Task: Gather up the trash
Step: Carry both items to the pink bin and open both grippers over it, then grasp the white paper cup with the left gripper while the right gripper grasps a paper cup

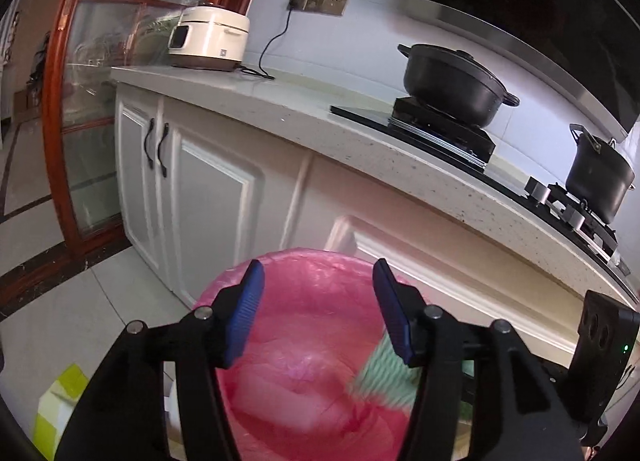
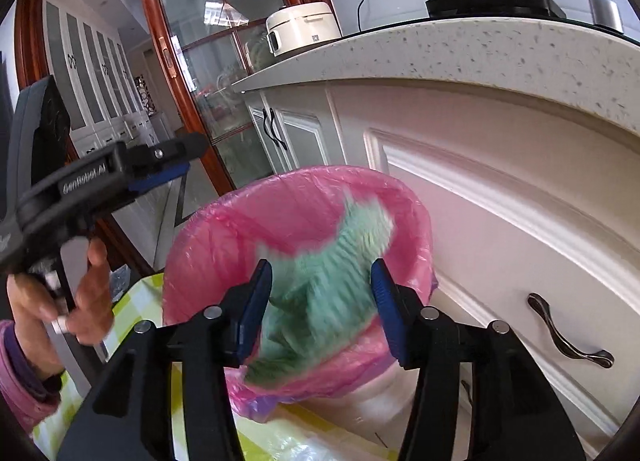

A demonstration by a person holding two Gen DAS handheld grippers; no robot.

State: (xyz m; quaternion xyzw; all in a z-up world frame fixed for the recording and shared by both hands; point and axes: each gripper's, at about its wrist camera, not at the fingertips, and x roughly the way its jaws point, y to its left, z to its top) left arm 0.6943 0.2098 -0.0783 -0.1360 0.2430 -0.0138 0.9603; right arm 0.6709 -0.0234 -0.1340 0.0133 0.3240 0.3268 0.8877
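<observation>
A bin lined with a pink bag (image 1: 304,341) stands on the floor against the white cabinets; it also shows in the right wrist view (image 2: 240,221). A green striped piece of trash (image 2: 332,285), blurred by motion, is over the bin's mouth between the open jaws of my right gripper (image 2: 320,301), apart from both pads. It shows at the bin's right side in the left wrist view (image 1: 384,377). My left gripper (image 1: 318,309) is open and empty above the bin. It also shows from the side in the right wrist view (image 2: 176,165).
A speckled countertop (image 1: 360,129) carries a white rice cooker (image 1: 208,41), a black pot (image 1: 456,85) and a second pot (image 1: 600,181) on the hob. White cabinet doors (image 1: 208,197) and a drawer handle (image 2: 568,341) are behind the bin. A yellow-green checked cloth (image 2: 136,309) lies at left.
</observation>
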